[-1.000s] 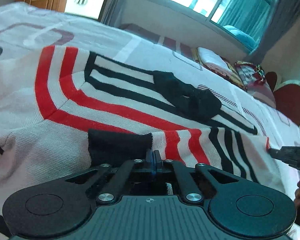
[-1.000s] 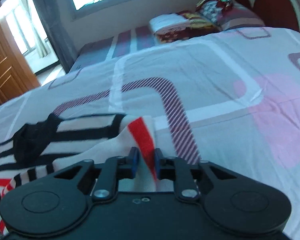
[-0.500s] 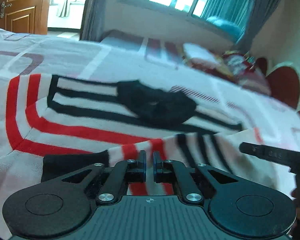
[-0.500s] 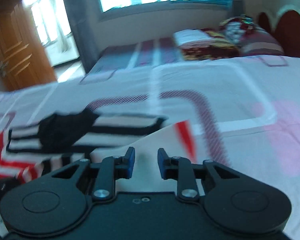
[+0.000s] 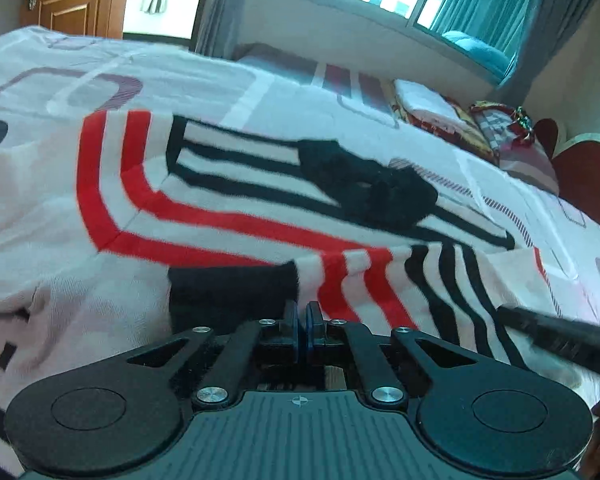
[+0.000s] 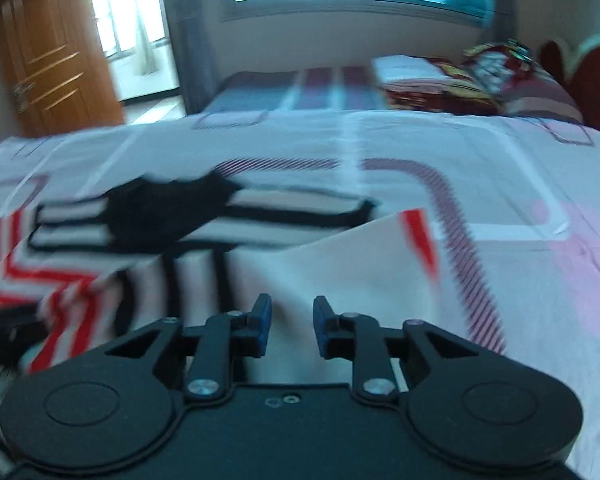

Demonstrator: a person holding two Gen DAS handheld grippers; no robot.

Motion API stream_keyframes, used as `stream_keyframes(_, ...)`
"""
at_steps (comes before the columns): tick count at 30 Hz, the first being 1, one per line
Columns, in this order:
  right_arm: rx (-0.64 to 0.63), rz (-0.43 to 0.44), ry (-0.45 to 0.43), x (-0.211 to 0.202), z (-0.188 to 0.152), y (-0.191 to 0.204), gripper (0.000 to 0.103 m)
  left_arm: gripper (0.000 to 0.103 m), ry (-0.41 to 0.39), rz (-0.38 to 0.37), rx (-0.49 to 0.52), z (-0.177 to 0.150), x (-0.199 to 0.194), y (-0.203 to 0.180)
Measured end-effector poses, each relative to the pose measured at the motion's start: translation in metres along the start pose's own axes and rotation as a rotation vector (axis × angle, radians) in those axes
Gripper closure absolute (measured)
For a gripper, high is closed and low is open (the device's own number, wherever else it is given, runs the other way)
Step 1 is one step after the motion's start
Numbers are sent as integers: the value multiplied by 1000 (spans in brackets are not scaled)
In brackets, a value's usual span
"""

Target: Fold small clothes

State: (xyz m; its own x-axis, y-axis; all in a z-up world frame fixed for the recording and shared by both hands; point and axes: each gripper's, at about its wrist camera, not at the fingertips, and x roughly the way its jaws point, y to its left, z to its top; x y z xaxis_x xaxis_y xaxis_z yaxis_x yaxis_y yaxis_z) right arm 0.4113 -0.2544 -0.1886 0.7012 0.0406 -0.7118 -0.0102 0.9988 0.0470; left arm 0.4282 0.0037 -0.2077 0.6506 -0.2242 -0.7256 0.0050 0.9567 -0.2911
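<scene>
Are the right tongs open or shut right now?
Open. The right tongs have just opened; a clear gap shows between the blue pads, with the striped sweater lying released beyond them.

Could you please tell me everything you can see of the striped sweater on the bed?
The striped sweater is a white knit with red and black angular stripes, a black collar and a black cuff. It lies mostly flat on the patterned bedsheet, one sleeve folded across its body. The left gripper is shut at the sleeve's edge beside the cuff. The right gripper is open above white fabric, gripping nothing.
</scene>
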Motion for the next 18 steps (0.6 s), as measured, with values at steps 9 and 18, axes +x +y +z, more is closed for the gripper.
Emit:
stream_keyframes(9,-93,-76,49,8,-13,33,30,98,15,47,78,2,3,-13)
stream_keyframes(18,-26,-135,128,14,-6,26,1,3,30,-49,-11,4,-12,-11)
